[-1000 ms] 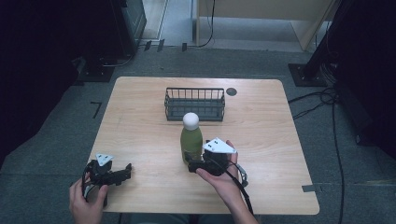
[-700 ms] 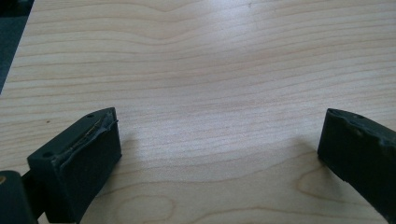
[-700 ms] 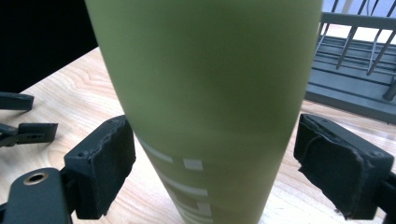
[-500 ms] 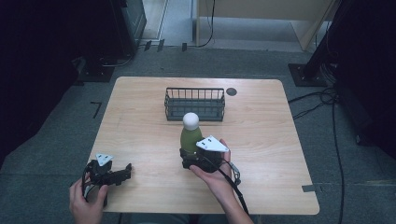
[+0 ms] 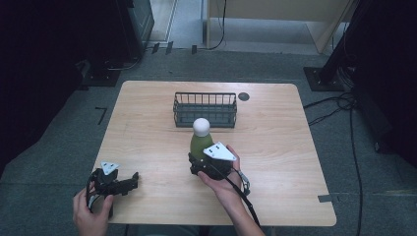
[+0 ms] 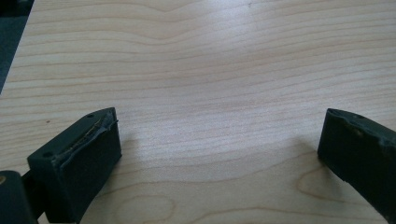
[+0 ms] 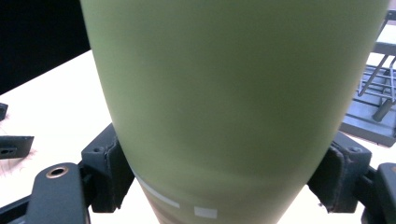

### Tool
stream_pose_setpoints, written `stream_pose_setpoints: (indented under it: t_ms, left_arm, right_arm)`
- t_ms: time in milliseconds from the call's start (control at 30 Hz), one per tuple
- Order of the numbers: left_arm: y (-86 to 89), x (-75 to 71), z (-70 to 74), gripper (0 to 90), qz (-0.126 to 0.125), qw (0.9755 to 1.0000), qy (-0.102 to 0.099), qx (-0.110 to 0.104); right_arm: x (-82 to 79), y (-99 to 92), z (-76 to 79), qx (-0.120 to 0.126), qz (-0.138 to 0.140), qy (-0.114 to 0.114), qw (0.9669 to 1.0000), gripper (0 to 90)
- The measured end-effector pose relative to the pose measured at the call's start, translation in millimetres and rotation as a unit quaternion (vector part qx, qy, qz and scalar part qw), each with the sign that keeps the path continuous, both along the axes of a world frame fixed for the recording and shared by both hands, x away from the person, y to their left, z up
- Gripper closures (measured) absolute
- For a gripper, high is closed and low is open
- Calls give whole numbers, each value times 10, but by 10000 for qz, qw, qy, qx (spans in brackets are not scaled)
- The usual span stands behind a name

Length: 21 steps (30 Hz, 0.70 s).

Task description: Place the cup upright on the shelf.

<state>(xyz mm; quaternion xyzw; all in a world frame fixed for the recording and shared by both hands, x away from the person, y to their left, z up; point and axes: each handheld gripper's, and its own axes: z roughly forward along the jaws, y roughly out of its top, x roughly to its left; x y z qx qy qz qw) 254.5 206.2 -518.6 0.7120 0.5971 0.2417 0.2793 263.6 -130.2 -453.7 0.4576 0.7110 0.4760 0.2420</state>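
The right hand-held gripper (image 5: 202,164), its jaws having just been closing, clamps low on the upright green bottle (image 5: 200,142) mid-tabletop (image 5: 275,147), likely to lift it toward the wire basket (image 5: 205,109) beyond, while the left hand-held gripper (image 5: 129,179) rests wide and idle near the left corner.

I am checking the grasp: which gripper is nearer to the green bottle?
Right. The right gripper is shut on the green bottle, its fingers pressing both sides. The left gripper rests open near the table corner, apart from it.
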Motion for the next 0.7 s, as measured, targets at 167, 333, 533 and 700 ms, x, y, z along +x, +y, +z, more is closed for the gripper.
stream_pose_setpoints:
  t_ms: [167, 333, 533, 700]
  left_arm:
    - [0, 0, 0, 0, -3, 10000, -1, 1]
    - [0, 1, 0, 0, -2, 10000, -2, -1]
    - [-1, 1, -1, 0, 2, 10000, -6, -3]
    - [0, 1, -1, 0, -1, 10000, -7, -3]
  right_arm:
    - [16, -41, 11, 124, -11, 49, 9999, 204]
    - [41, -108, 68, 163, -41, 10, 9999, 205]
    - [74, -168, 163, 217, -66, -57, 9997, 205]
    - [114, -204, 250, 225, -70, -112, 9997, 205]
